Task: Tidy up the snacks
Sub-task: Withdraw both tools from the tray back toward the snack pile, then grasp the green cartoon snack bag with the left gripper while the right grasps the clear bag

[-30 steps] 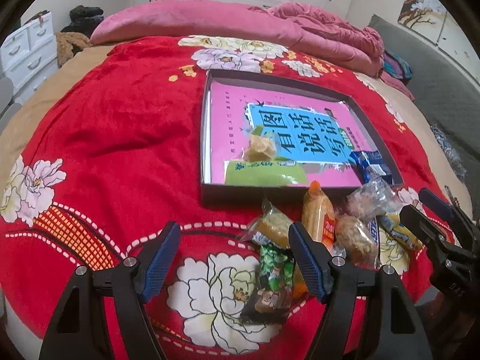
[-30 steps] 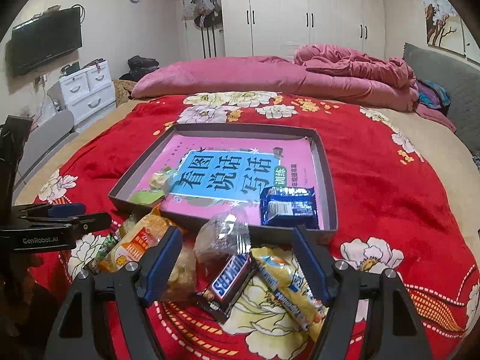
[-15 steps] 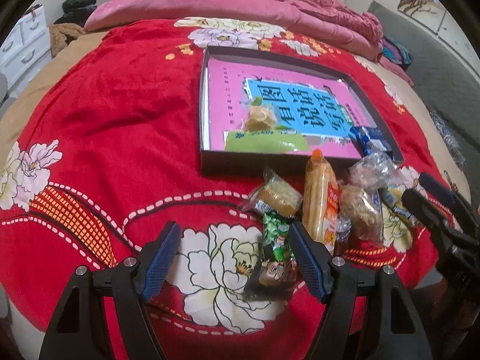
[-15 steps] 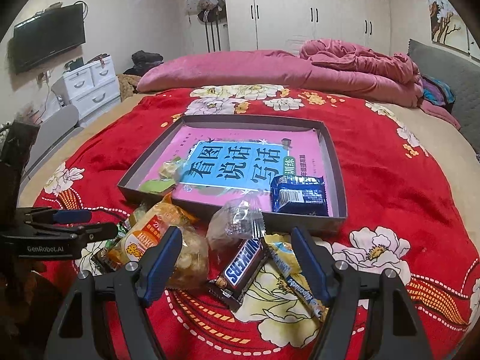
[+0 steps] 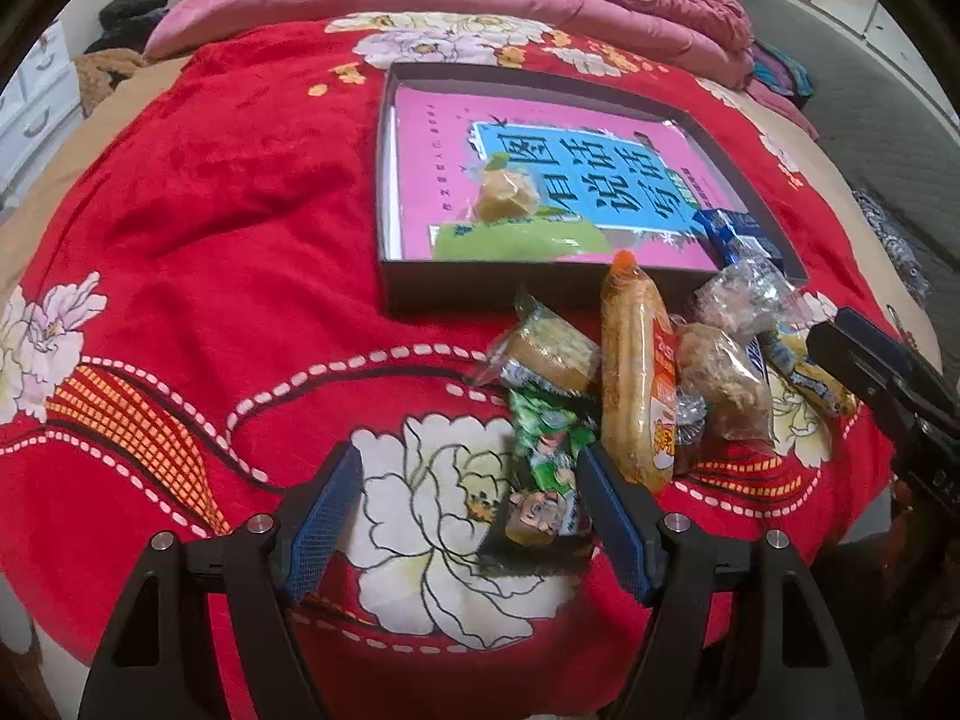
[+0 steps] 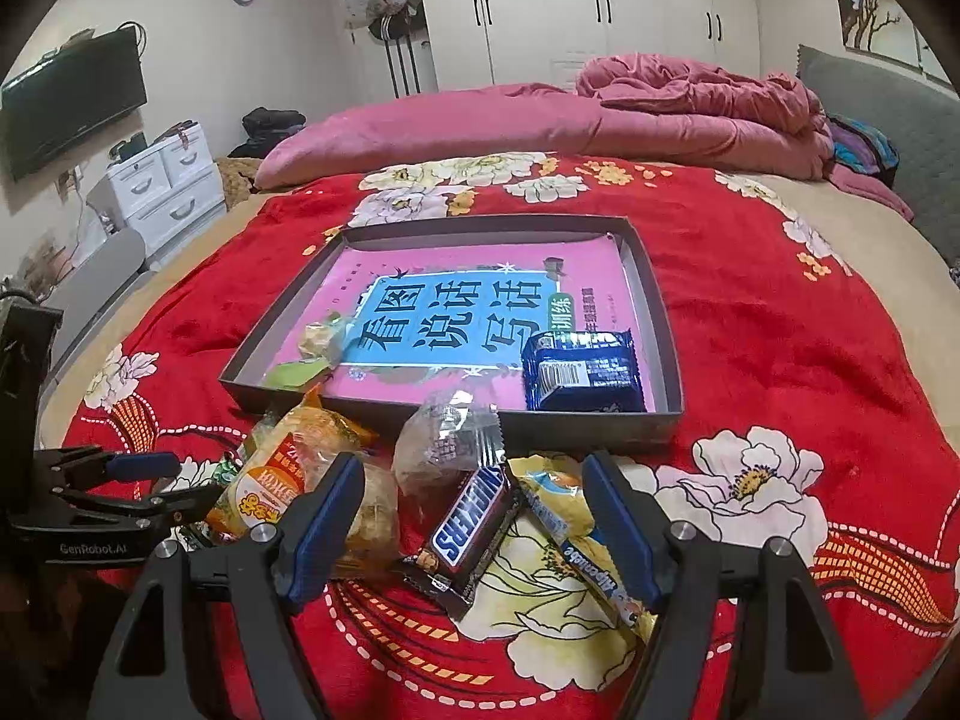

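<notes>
Only rightward, Snickers bar (image 6: 471,525) unobscured

— What colours lie under my grippers?

— A red blanket (image 6: 780,324) patterned with white and yellow peonies, white dashed lines and orange grids. At twelve o'clock sits my dark grey tray (image 6: 663,324), lined with a pink book (image 6: 480,276) bearing a blue title panel.

— And the snacks?

— In the tray, a dark blue packet (image 6: 579,369) at five o'clock and a pale yellow sweet (image 6: 318,339) at eight. Before it: an orange and yellow bag (image 6: 288,474), a brown bar (image 6: 468,531) lettered in white and blue, a yellow and blue wrapper (image 6: 570,534), and a green packet (image 5: 549,456).

— My pads?

— Blue pads (image 6: 321,522) on black arms.
</notes>
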